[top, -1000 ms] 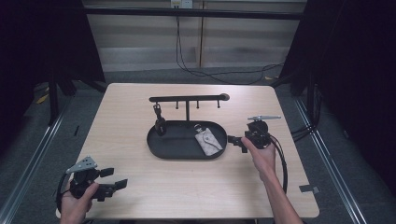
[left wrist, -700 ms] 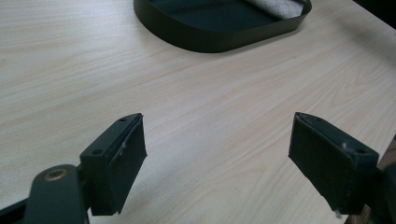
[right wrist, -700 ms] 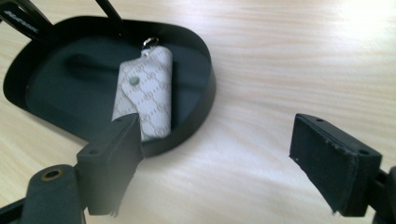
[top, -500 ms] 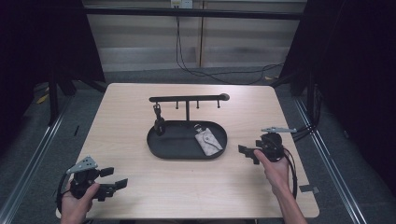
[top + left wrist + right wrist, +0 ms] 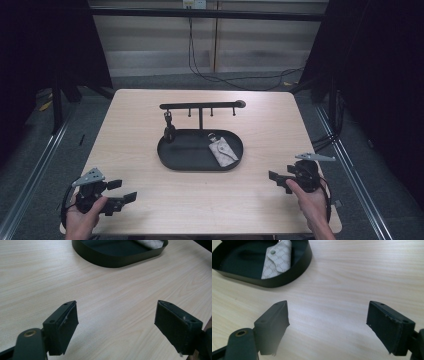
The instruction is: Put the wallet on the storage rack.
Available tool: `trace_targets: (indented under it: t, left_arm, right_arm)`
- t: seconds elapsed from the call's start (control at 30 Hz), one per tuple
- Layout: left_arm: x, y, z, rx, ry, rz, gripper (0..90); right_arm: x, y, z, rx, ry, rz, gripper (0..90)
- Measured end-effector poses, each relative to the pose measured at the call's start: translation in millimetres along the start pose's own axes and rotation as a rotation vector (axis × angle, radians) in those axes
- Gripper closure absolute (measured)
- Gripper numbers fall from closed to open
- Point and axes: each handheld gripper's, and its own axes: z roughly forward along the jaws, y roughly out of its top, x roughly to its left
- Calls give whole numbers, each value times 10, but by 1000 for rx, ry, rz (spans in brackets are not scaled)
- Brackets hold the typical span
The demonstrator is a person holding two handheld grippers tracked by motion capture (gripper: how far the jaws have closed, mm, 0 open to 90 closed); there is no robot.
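Both tools, left [image 5: 119, 191] and right [image 5: 278, 180], gape empty near the tray [image 5: 172, 161]; approach the pouch [image 5: 223, 151] (probably a key case) slowly, jaws straddling it.

Light wood bench [image 5: 150, 210] on grey floor [image 5: 30, 165]; dark curtains [image 5: 380, 75] either side; cables [image 5: 235, 80] trail behind.

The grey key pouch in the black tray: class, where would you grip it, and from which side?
Probably from above. The key pouch lies flat in the oval tray, whose wall blocks a level approach. Close the jaws across its narrow width near the snap flap, away from the ring end. The right gripper, open and empty, is the nearer one.
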Motion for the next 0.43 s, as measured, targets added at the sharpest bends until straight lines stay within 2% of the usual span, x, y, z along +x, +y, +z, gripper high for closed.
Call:
trace_targets:
  t: [0.17, 0.27, 0.3, 0.43]
  left_arm:
    - [-3, -1, 2, 2, 0, 0, 187]
    - [-3, 0, 2, 2, 0, 1, 187]
    - [-3, 1, -1, 2, -2, 3, 187]
    - [4, 7, -8, -2, -1, 2, 187]
  right_arm:
    - [-12, -175, -83, 6, -21, 0, 169]
    - [-41, -255, -92, 15, -57, -4, 165]
    - [-55, -277, -89, 18, -49, 2, 161]
    - [-61, -332, -50, 57, -74, -11, 159]
